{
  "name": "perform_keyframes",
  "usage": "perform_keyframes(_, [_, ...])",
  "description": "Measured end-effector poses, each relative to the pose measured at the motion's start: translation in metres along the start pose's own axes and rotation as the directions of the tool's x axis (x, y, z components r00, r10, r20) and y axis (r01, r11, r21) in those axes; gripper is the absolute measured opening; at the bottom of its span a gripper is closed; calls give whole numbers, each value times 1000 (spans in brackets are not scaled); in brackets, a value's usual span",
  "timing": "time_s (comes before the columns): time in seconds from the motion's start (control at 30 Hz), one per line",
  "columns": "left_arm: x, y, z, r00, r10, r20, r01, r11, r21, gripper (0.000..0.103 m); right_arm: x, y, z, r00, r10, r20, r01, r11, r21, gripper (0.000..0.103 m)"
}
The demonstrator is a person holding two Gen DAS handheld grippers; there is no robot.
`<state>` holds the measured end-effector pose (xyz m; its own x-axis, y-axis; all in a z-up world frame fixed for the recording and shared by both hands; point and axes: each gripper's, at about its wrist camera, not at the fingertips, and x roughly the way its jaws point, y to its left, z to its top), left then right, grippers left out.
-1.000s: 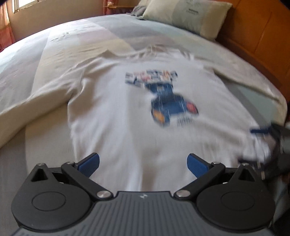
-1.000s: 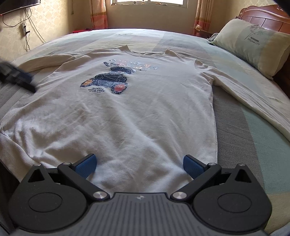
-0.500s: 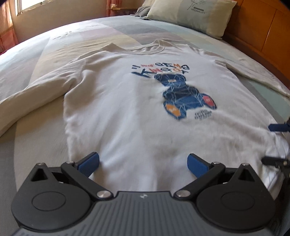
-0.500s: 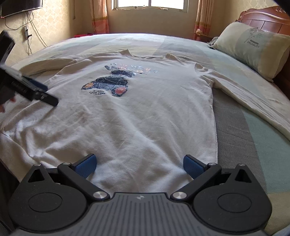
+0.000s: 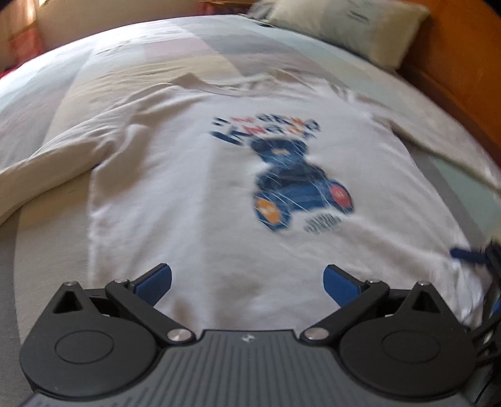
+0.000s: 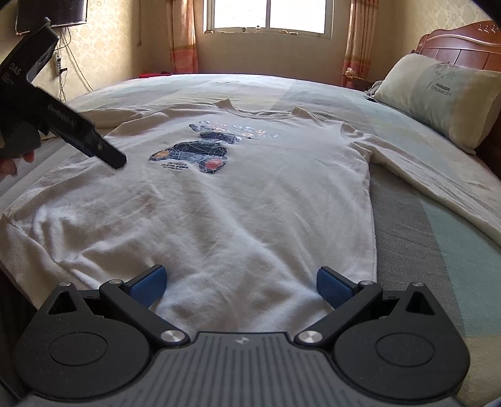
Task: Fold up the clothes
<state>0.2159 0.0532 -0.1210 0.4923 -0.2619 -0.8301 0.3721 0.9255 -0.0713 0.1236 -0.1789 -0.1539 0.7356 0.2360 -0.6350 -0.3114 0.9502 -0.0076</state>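
Observation:
A white long-sleeved sweatshirt (image 6: 250, 200) with a blue bear print (image 6: 200, 153) lies face up and flat on the bed, its sleeves spread to both sides. My right gripper (image 6: 240, 286) is open just above the hem, near the hem's right corner, with nothing between its blue pads. In the left wrist view my left gripper (image 5: 247, 283) is open over the lower part of the sweatshirt (image 5: 203, 194), and the picture is motion-blurred. A hand holds the left gripper (image 6: 106, 153) in the air over the shirt's left side. The right gripper (image 5: 469, 255) shows at the right edge.
The bed (image 6: 438, 238) has a striped grey, green and beige cover. A pillow (image 6: 438, 103) leans on the wooden headboard (image 6: 460, 47) at the right. Beyond the bed are a window (image 6: 269, 15), curtains and a wall screen (image 6: 62, 12) with cables.
The left gripper has risen and moved in over the shirt's left side. The right gripper has tilted up a little, showing more of the window. Both stay open.

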Motion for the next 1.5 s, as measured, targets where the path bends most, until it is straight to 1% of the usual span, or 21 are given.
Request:
perform_keyframes(0.17, [-4, -3, -26, 999, 38, -24, -38, 999, 5, 102, -1, 0, -2, 1000, 5, 12, -5, 1000, -8, 103])
perform_keyframes(0.27, [-13, 5, -41, 999, 46, -18, -47, 999, -21, 102, -2, 0, -4, 1000, 4, 19, -4, 1000, -12, 103])
perform_keyframes(0.37, [-26, 6, -48, 998, 57, -24, -58, 997, -52, 102, -2, 1, -5, 1000, 4, 27, -3, 1000, -17, 103])
perform_keyframes(0.47, [-42, -7, -48, 999, 28, 19, -27, 999, -45, 102, -3, 2, -6, 1000, 0, 31, 0, 1000, -19, 103])
perform_keyframes(0.53, [-49, -21, -48, 999, 3, 46, -2, 1000, -14, 102, -3, 2, -6, 999, -3, 32, 4, 1000, -21, 103])
perform_keyframes(0.6, [-49, -37, -50, 998, -21, 52, 20, 999, 27, 102, -4, 3, -7, 999, -6, 34, 7, 1000, -22, 103])
perform_keyframes(0.67, [-44, -50, -54, 999, -29, 34, 27, 998, 60, 102, -4, 3, -7, 999, -9, 35, 10, 1000, -23, 103])
perform_keyframes(0.73, [-35, -57, -63, 1000, -19, -5, 19, 998, 66, 102, -5, 3, -7, 999, -11, 34, 12, 1000, -24, 103])
perform_keyframes(0.77, [-32, -59, -69, 1000, -2, -28, 4, 998, 67, 102, -5, 4, -7, 999, -12, 33, 13, 1000, -24, 103])
perform_keyframes(0.83, [-36, -61, -79, 1000, 7, -10, -6, 998, 66, 102, -5, 4, -8, 999, -14, 32, 15, 1000, -25, 103])
perform_keyframes(0.87, [-39, -62, -83, 1000, 11, -13, -10, 997, 71, 102, -6, 4, -8, 999, -15, 32, 16, 1000, -25, 103])
perform_keyframes(1.0, [-49, -66, -95, 998, 30, -53, -24, 994, 104, 102, -7, 4, -8, 999, -19, 30, 20, 999, -26, 103])
perform_keyframes(1.07, [-56, -67, -95, 999, 16, -42, -11, 993, 117, 102, -7, 4, -8, 999, -21, 29, 22, 999, -27, 103])
perform_keyframes(1.2, [-72, -61, -87, 1000, -11, 17, 9, 995, 95, 102, -8, 5, -9, 999, -25, 30, 26, 999, -27, 103])
perform_keyframes(1.27, [-76, -53, -77, 999, -2, 47, -2, 996, 85, 102, -8, 5, -10, 999, -27, 32, 28, 999, -26, 103])
perform_keyframes(1.33, [-76, -46, -66, 998, 5, 70, -10, 997, 71, 102, -9, 6, -10, 999, -29, 34, 30, 999, -25, 103])
perform_keyframes(1.43, [-68, -33, -53, 996, -27, 89, 25, 999, 29, 102, -9, 6, -11, 999, -33, 36, 34, 999, -22, 103])
perform_keyframes(1.5, [-57, -25, -52, 995, -50, 85, 50, 999, -3, 102, -10, 7, -11, 999, -41, 34, 41, 999, -19, 103])
